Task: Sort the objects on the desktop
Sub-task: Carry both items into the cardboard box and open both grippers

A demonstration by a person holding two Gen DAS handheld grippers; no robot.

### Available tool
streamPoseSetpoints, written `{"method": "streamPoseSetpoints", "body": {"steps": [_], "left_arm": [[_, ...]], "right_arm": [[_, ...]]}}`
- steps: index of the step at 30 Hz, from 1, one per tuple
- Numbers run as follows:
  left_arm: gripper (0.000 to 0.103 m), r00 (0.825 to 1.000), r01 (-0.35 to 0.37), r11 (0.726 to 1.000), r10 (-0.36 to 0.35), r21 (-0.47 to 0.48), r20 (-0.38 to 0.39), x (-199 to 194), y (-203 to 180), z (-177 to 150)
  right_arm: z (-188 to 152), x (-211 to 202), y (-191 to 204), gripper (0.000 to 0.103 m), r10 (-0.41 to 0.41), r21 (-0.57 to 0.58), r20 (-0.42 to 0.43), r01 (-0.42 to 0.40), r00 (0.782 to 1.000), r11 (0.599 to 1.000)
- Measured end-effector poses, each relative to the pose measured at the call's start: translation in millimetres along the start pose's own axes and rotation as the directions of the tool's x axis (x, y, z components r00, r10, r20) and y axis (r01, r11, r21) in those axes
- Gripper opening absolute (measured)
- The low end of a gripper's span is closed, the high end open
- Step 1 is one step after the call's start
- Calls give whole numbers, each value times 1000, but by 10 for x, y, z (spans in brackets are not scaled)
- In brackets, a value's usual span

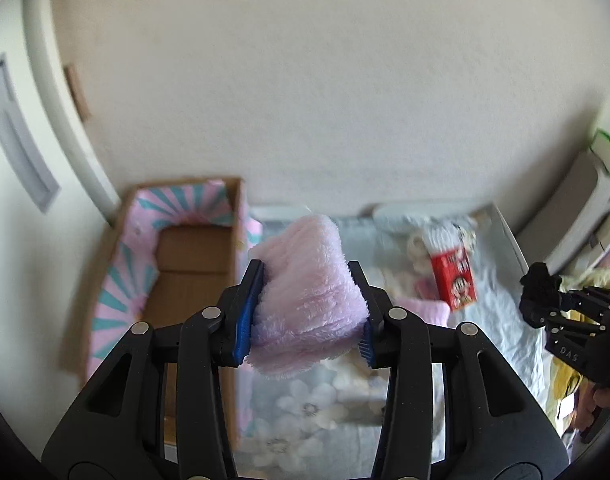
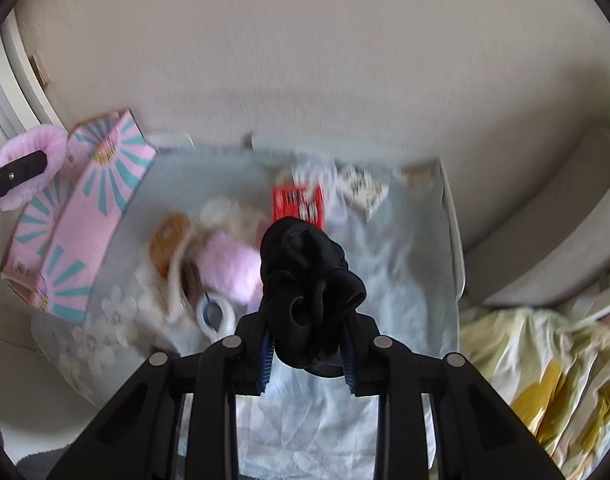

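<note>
the table under its pale floral cloth (image 2: 345,420) lay below me, cluttered. at its left edge stood the open cardboard box with pink-and-teal sunburst sides (image 1: 193,264). above the table, near that box, my left gripper (image 1: 309,300) was clenched on a fluffy pink folded cloth (image 1: 305,304), raised clear of the clutter. my right gripper (image 2: 307,354) gripped a crumpled black fabric bundle (image 2: 305,280) over the table's middle. a small red printed carton (image 2: 299,206) lay beyond it.
</note>
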State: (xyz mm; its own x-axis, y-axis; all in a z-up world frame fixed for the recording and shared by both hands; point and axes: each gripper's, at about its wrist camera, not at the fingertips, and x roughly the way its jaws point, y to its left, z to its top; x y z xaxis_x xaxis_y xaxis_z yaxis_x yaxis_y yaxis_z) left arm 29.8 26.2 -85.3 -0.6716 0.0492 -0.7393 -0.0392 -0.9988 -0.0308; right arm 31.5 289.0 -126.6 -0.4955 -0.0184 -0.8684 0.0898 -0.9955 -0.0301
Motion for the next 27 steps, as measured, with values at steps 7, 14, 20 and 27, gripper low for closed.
{"method": "streamPoseSetpoints", "body": {"steps": [7, 14, 20, 27], "left_arm": [[38, 993, -110, 990, 113, -85, 34, -320, 564, 237], [38, 982, -184, 971, 187, -154, 6, -389, 1069, 196], [38, 971, -239, 951, 230, -197, -70, -145, 1340, 34], [38, 957, -249, 950, 212, -187, -198, 392, 1437, -312]], "right_arm": [[617, -396, 491, 26, 74, -117, 134, -58, 988, 991], [1134, -449, 1374, 26, 232, -256, 142, -191, 962, 948], [1375, -136, 2188, 26, 343, -342, 45, -308, 938, 888], [1404, 673, 2829, 26, 336, -354, -136, -362, 932, 862]]}}
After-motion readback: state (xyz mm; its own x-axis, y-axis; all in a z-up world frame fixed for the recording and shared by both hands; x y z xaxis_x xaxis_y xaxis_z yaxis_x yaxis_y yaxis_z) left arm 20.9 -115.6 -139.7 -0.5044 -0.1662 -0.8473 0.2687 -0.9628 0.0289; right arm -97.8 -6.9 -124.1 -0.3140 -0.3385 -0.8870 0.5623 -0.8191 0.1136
